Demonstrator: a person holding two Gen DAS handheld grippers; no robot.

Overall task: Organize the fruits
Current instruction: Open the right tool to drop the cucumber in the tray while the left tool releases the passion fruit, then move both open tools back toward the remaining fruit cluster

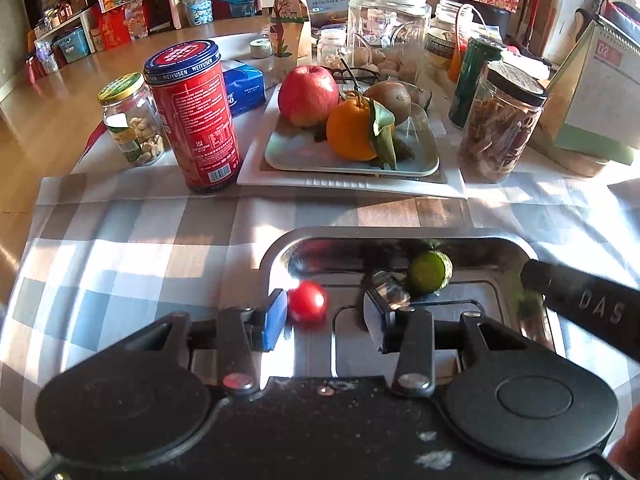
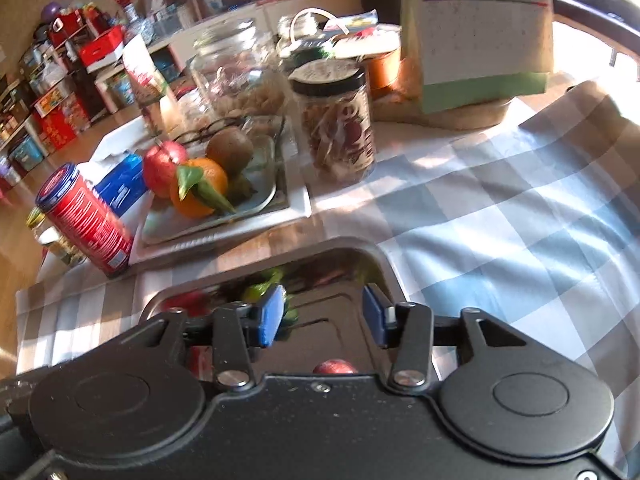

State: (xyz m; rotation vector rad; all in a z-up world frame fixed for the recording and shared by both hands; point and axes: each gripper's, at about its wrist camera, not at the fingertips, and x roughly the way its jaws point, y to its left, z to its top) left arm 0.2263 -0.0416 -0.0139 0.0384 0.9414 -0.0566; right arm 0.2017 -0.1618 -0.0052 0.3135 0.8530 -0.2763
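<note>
A: Hovering over a steel tray on the checked tablecloth, the left hand-held gripper has its jaws apart. A cherry tomato lies between them, just beside the blue left pad; whether that pad touches it cannot be told, and the other pad stands clear of it.

B: And the right hand-held gripper?

A: Its jaws are apart with nothing between them, over the same tray. A small green citrus lies in the tray near its far wall. In the right wrist view it shows blurred behind the left pad, and 1 small red fruit peeks out at the gripper body's edge.

B: What lies beyond the tray?

A: A pale plate on a white tray holds 1 apple, 1 leafy orange and 1 kiwi, touching one another. A red can stands upright left of it, a jar of dried slices right of it.
</note>
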